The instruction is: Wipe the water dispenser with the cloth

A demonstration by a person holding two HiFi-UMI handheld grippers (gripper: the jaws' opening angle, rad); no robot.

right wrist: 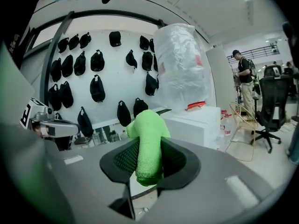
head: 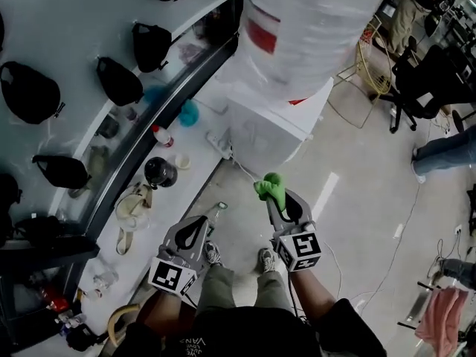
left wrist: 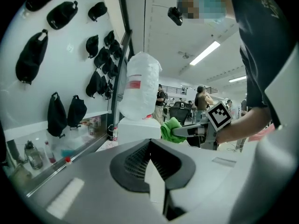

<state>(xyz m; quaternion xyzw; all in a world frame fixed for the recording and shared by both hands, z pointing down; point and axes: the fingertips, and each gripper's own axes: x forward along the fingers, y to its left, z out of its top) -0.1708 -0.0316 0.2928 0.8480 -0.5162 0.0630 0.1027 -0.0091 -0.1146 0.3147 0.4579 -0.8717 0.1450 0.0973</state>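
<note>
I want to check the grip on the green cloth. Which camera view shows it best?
The right gripper view: the green cloth is large and central, pinched in the right tool. The head view shows it small, from above; the left gripper view, from the side.

- Black bags are hanging on the white wall.
- A black office chair is standing on the floor near a gold wire rack.
- A pink towel is hanging at lower right.

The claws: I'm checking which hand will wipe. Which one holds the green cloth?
The right claw, with the green cloth pinched between its jaws; the left claw is closed with nothing in it.
</note>
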